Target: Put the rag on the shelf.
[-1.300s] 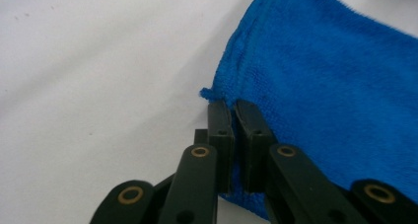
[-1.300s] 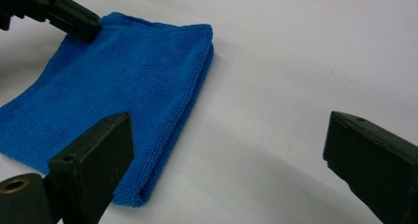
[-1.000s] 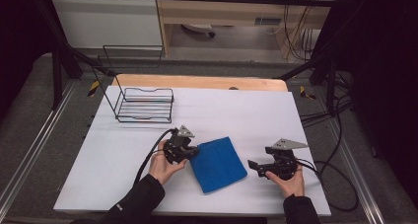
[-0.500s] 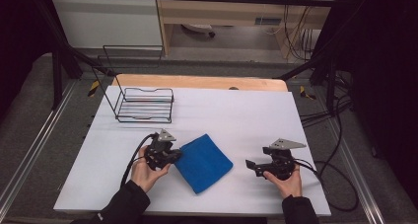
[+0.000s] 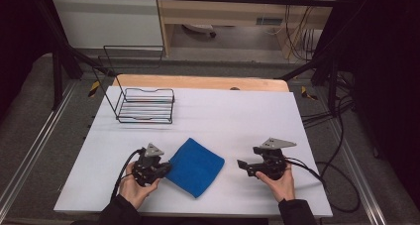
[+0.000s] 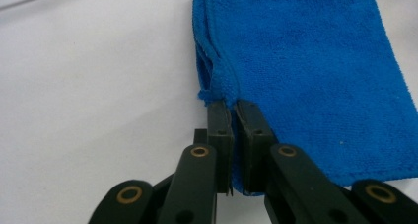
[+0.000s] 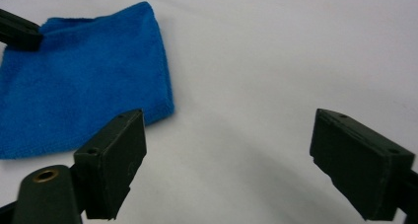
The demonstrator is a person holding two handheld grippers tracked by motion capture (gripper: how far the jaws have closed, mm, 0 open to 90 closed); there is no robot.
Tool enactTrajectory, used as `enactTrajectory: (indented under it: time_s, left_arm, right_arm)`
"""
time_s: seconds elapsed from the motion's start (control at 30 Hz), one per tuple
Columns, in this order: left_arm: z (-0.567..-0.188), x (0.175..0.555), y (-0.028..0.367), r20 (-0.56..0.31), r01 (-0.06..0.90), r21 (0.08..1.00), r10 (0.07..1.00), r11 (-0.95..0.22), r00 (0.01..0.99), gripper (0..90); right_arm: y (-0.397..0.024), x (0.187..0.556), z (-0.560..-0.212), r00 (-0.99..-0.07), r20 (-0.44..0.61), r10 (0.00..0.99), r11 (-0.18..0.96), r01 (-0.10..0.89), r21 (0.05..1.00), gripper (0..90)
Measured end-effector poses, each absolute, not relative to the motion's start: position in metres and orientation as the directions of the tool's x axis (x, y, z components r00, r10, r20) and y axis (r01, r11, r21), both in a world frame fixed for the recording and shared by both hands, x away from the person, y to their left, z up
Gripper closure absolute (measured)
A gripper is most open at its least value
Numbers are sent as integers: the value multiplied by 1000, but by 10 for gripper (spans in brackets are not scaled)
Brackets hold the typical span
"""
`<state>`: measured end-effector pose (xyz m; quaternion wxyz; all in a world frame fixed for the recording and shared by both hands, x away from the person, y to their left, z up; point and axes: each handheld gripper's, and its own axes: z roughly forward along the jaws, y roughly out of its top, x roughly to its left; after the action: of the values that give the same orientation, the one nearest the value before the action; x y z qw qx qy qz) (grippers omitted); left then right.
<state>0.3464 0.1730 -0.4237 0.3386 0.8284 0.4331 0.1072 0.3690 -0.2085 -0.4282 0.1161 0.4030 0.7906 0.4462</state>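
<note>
One folded blue terry cloth (image 5: pixel 194 166) lies flat on the white worktop (image 5: pixel 237 116), well in front of the one black wire rack (image 5: pixel 145 105). Left tool (image 6: pixel 233 121) is clamped on the cloth's left corner hem, likely to drag or turn it. Right tool (image 7: pixel 224 157), right of the cloth and apart from it, has jaws spread that have just been closing a little, nothing between them. Two tools, two hands.
</note>
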Motion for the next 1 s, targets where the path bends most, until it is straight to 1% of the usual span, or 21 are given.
enactTrajectory:
  time_s: [0.03,0.2,0.23,0.3,0.33,0.37,0.4,0.43,0.47,0.5,0.53,0.57,0.6,0.63,0.67,0.7,0.73,0.87,0.9,0.93,1.0]
  left_arm:
    - [-425,347,173,-116,644,653,787,-399,605,852]
    - [-431,349,176,-106,623,661,770,-418,630,810]
    - [-431,349,178,-103,615,666,766,-421,635,753]
    - [-429,349,181,-100,598,684,758,-418,644,668]
    - [-428,349,183,-96,593,687,755,-421,649,632]
    - [-427,349,185,-97,585,696,752,-417,652,632]
    - [-425,349,188,-97,574,706,746,-416,659,589]
    - [-424,350,190,-92,565,713,744,-415,662,467]
    - [-423,350,193,-85,561,715,745,-417,662,409]
    - [-422,351,196,-86,561,716,744,-416,662,371]
    - [-421,352,200,-91,560,718,742,-414,664,371]
    - [-421,353,203,-100,561,722,741,-405,664,320]
    - [-421,354,206,-108,561,726,740,-398,664,320]
    - [-421,355,209,-113,561,730,739,-392,664,269]
    - [-420,356,211,-113,560,733,743,-386,660,269]
    - [-420,357,214,-108,559,732,744,-390,660,220]
    - [-420,357,215,-110,560,734,747,-384,656,220]
    - [-420,359,219,-114,565,735,754,-374,647,182]
    - [-421,359,219,-114,568,734,756,-373,644,180]
    - [-421,360,220,-117,569,733,756,-371,644,180]
    - [-421,361,221,-115,571,731,758,-373,642,179]
  right_arm:
    - [-209,369,-428,-648,176,741,277,534,799,170]
    - [-179,380,-430,-675,167,718,325,538,778,250]
    - [-164,385,-431,-687,157,710,349,536,768,301]
    - [-151,390,-433,-695,157,702,357,534,766,363]
    - [-144,393,-434,-695,155,702,362,536,763,389]
    - [-144,393,-434,-695,155,702,362,536,763,389]
    - [-138,396,-434,-698,149,701,370,534,760,421]
    - [-128,401,-438,-696,139,705,385,539,749,480]
    - [-124,403,-440,-697,137,704,392,542,743,507]
    - [-121,405,-442,-700,141,700,399,547,736,535]
    - [-121,405,-442,-700,141,700,399,547,736,535]
    - [-119,406,-443,-701,151,697,401,555,729,559]
    - [-117,407,-445,-700,152,697,406,560,722,581]
    - [-114,408,-448,-703,146,697,420,564,711,628]
    - [-114,408,-448,-703,146,697,420,564,711,628]
    - [-112,408,-450,-707,159,689,426,572,701,685]
    - [-112,408,-450,-707,159,689,426,572,701,685]
    - [-106,409,-450,-703,179,689,427,593,683,760]
    - [-105,411,-450,-698,203,687,420,608,674,816]
    - [-105,411,-450,-698,203,687,420,608,674,816]
    - [-105,412,-449,-699,222,679,418,617,667,854]
